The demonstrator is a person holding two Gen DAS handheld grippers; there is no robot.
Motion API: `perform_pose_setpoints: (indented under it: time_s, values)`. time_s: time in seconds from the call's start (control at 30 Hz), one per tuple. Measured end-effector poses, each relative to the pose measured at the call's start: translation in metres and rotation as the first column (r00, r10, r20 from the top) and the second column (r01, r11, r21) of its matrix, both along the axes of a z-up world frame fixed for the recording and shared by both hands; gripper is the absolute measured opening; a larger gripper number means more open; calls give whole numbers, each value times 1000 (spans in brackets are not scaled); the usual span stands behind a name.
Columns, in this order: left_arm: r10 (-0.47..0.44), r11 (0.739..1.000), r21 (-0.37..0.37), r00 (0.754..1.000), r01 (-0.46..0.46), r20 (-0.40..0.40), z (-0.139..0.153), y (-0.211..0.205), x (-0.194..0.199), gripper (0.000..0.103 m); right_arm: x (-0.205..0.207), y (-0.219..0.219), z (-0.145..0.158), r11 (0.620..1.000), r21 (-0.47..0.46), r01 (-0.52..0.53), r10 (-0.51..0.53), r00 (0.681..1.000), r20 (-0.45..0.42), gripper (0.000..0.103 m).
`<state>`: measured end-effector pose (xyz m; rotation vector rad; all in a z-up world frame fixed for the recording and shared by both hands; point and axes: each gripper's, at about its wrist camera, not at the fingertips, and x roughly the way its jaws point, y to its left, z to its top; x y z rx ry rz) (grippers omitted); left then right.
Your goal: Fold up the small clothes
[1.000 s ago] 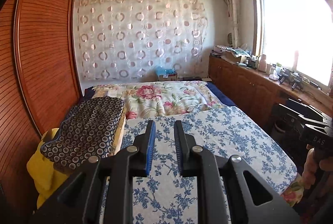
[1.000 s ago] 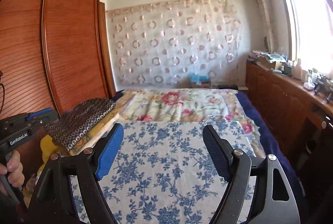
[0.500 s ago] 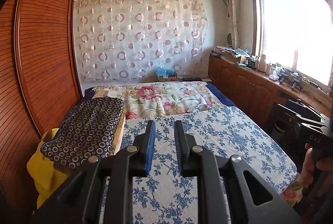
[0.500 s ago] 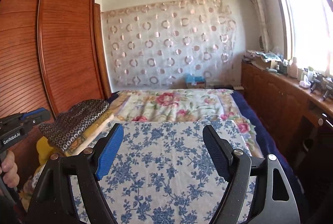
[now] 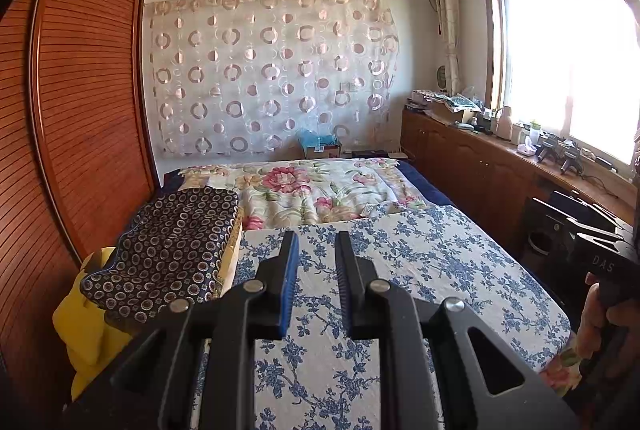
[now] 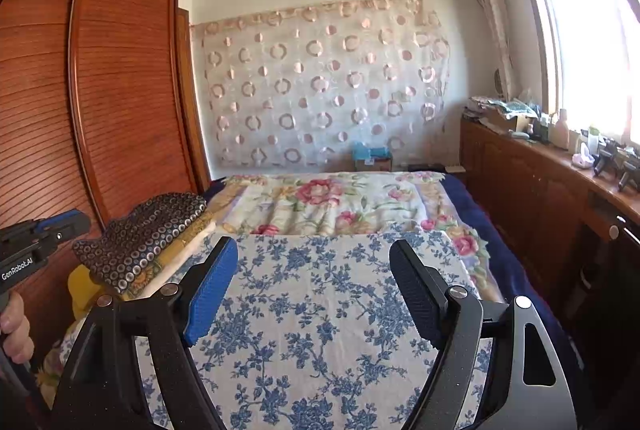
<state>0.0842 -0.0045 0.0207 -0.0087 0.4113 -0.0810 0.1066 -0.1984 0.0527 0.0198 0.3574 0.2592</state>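
Grippers hovered over the bed, both empty. Left gripper [image 5: 316, 258] had its jaws close together w/ a narrow gap showing between them, nothing held; right gripper [image 6: 314, 286] stood wide open, also holding nothing. Below both lay a blue-flowered cloth [image 5: 420, 262], spread flat and smooth across the near end of the bed, w/ a pink-flowered quilt [image 5: 316, 190] beyond it. At the left edge sat a dark circle-print garment [image 5: 172, 246], looking neatly folded, on top of a pile w/ yellow fabric [image 5: 80, 326] under it. Person's hand [image 6: 14, 330] gripped the left tool's handle, seen from the right wrist view. Vs. a second ago, almost nothing changed: jaw openings were the same, left view was steady, right view shifted only slightly. Judgement: a pause. Scene fit either a gap between items, w/ the pile waiting to be worked, or the end, w/ the dark garment folded and set aside; pics couldn't settle which.
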Motion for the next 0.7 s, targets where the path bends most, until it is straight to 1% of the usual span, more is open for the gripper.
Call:
perform_pose_setpoints:
  time_s: [0.53, 0.7]
  values:
    - [1, 1000, 0, 1000, -1, -2, -2, 0, -3, 17, -2, 0, 0, 1000, 2, 3, -3, 1000, -3, 80]
    - [-1, 1000, -1, 1000, 1, 1, -1, -1, -3, 17, -3, 2, 5, 1000, 6, 15, -15, 1000, 3, 80]
